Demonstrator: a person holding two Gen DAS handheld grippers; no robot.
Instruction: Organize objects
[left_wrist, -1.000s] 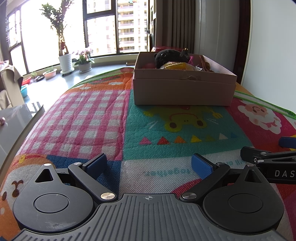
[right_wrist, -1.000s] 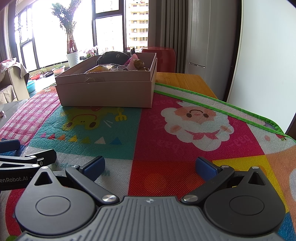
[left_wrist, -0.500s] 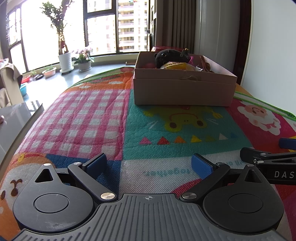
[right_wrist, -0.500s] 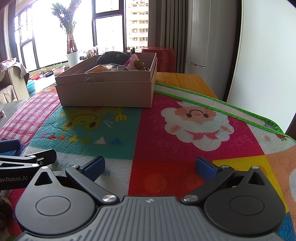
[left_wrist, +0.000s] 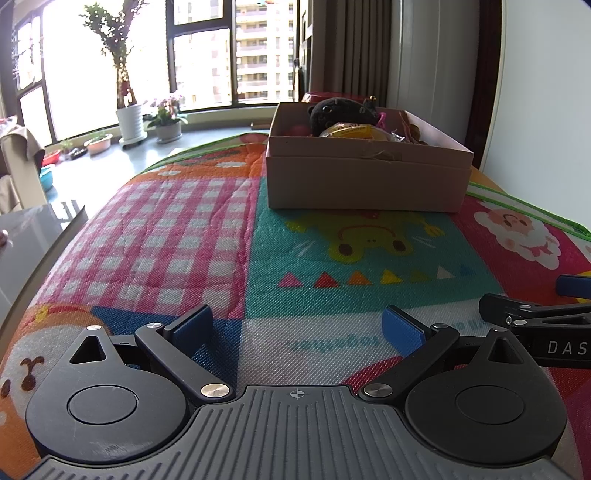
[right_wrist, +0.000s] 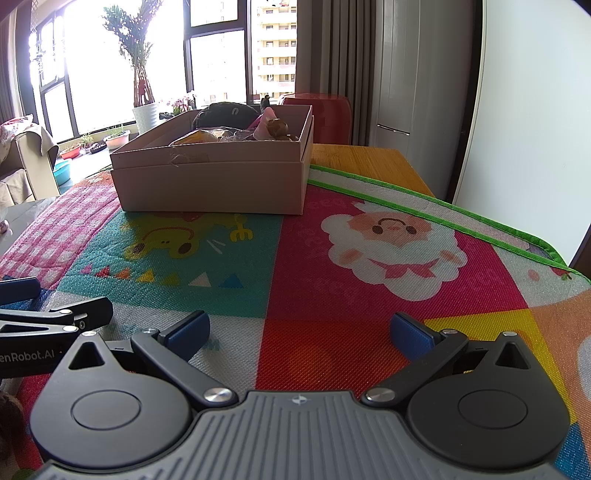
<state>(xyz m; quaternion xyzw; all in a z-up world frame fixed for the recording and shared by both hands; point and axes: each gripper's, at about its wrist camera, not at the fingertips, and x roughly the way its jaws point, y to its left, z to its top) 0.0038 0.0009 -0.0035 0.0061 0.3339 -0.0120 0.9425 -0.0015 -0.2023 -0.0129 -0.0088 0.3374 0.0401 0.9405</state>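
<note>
A cardboard box (left_wrist: 365, 181) stands at the far end of the colourful mat; it also shows in the right wrist view (right_wrist: 210, 184). It holds a black plush toy (left_wrist: 340, 112), a yellow packet (left_wrist: 351, 132) and other small items. My left gripper (left_wrist: 297, 328) is open and empty, low over the mat near its front edge. My right gripper (right_wrist: 301, 330) is open and empty, beside the left one. Each gripper shows at the edge of the other's view: the right gripper (left_wrist: 535, 325) and the left gripper (right_wrist: 48, 325).
The cartoon-print mat (left_wrist: 207, 236) covers a wooden table (right_wrist: 362, 162). A grey glass table (left_wrist: 26, 236) stands to the left. Potted plants (left_wrist: 129, 118) line the window. A red chair (right_wrist: 328, 114) stands behind the box. A white wall (right_wrist: 532, 110) is on the right.
</note>
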